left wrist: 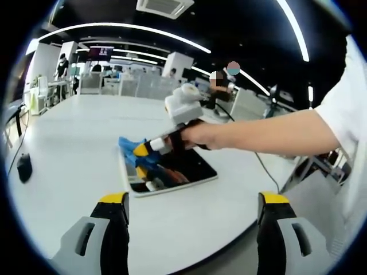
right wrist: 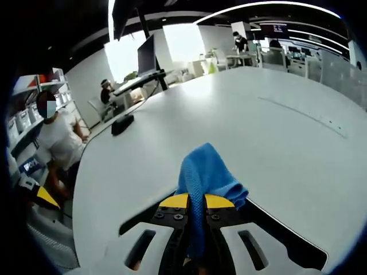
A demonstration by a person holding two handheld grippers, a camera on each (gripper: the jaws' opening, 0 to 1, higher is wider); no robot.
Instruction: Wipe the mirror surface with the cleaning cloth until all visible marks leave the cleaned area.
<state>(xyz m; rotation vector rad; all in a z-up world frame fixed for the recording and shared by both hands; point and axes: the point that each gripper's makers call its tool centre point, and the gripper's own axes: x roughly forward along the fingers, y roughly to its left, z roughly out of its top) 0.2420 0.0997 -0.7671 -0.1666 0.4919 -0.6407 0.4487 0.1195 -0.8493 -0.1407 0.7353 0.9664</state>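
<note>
Right gripper (right wrist: 196, 201) pinching blue cleaning cloth (right wrist: 207, 173), pressed on mirror (left wrist: 172, 172); left gripper (left wrist: 195, 207) spread, near mirror.

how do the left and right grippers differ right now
The left gripper has its jaws wide apart and empty, hovering short of the mirror; the right gripper has its jaws closed, pinching the blue cloth over the mirror. Both have yellow tips.

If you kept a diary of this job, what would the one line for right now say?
step: wiping | right claw: shut on blue cloth, at mirror | left claw: open, held back | table: white
</note>
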